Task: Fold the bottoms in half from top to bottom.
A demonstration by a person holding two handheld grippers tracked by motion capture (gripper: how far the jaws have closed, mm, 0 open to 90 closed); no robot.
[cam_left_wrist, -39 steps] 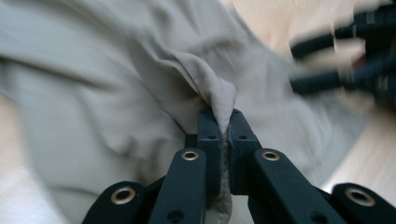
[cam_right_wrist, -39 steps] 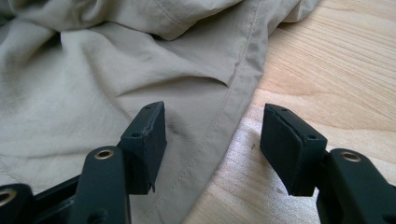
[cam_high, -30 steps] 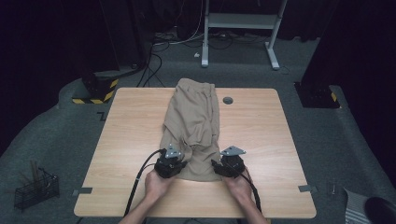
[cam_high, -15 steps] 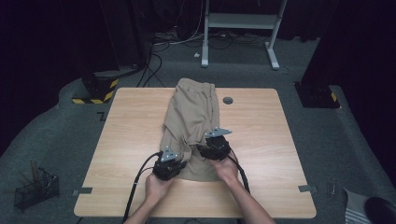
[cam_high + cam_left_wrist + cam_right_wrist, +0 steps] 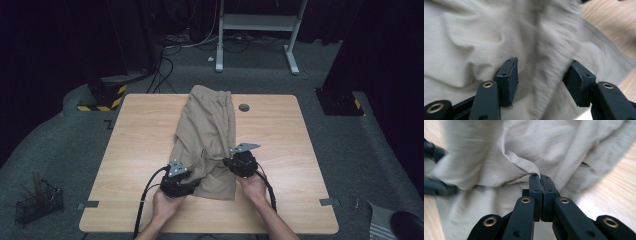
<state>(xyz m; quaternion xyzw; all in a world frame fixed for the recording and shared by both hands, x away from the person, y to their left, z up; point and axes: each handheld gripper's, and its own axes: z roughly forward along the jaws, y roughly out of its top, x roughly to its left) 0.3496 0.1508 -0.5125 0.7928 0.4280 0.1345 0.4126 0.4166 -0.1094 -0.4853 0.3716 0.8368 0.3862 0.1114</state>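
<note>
Beige shorts (image 5: 210, 130) lie lengthwise on the wooden table (image 5: 135, 145), waistband at the far edge. My right gripper (image 5: 235, 161) is shut on a pinched fold of the shorts' cloth (image 5: 524, 166), lifting it over the near part of the garment. The right gripper (image 5: 540, 178) has its jaws pressed together on that fold. My left gripper (image 5: 187, 181) sits at the near left hem, open, its jaws (image 5: 540, 75) spread over rumpled cloth (image 5: 474, 40) with nothing clamped between them.
A round grommet hole (image 5: 244, 107) lies in the table beside the waistband. On the floor at the left stands a wire basket (image 5: 37, 202). A white desk frame (image 5: 255, 30) and cables are beyond the table.
My right gripper has lifted the near right hem and carried it left and away from the table's front edge, folding cloth over. The left gripper stayed near the left hem.
</note>
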